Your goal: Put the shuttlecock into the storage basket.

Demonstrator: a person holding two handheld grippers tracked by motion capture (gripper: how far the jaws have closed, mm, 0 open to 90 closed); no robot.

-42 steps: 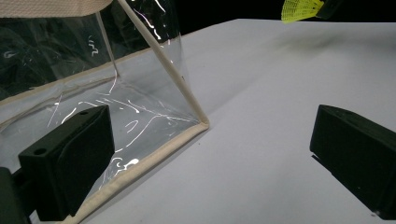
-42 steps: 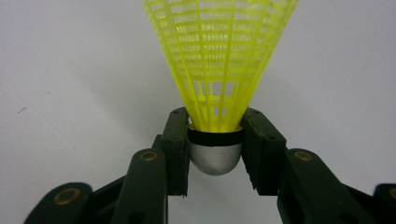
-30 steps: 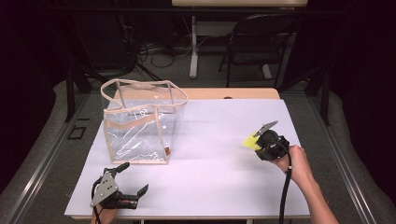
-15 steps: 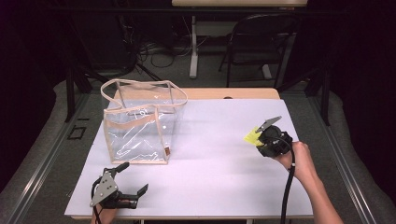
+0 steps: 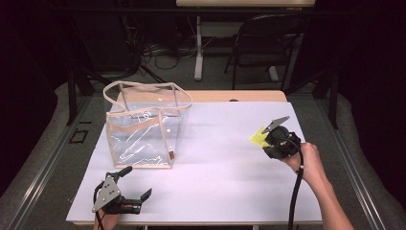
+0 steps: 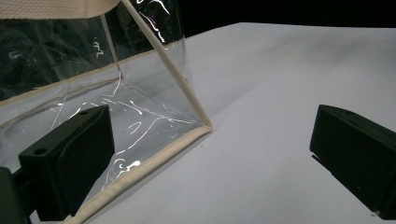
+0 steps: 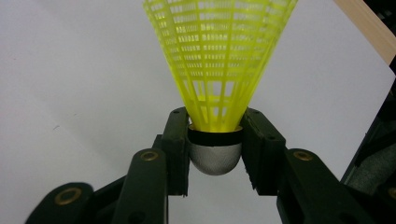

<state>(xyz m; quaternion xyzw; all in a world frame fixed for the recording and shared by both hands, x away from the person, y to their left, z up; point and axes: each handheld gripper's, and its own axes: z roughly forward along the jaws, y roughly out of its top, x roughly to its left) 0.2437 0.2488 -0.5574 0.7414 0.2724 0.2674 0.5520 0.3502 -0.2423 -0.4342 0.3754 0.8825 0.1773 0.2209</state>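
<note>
White table (image 5: 215,182), right gripper (image 7: 215,140) clamping shuttlecock (image 7: 219,60).

White sheet (image 5: 215,163) covers most of a light wood table (image 5: 239,96); a strip of the wood is bare along the far edge, mid-frame. Clear plastic tote bag (image 5: 143,134) with beige trim and handles stands upright on the sheet, left of centre; small brown tag at its lower right corner. Black folding chair (image 5: 265,43) sits upper right of centre, behind the table. White table leg (image 5: 197,48) and a tangle of cables (image 5: 158,50) lie on the grey floor at upper centre. Background is dark.
</note>
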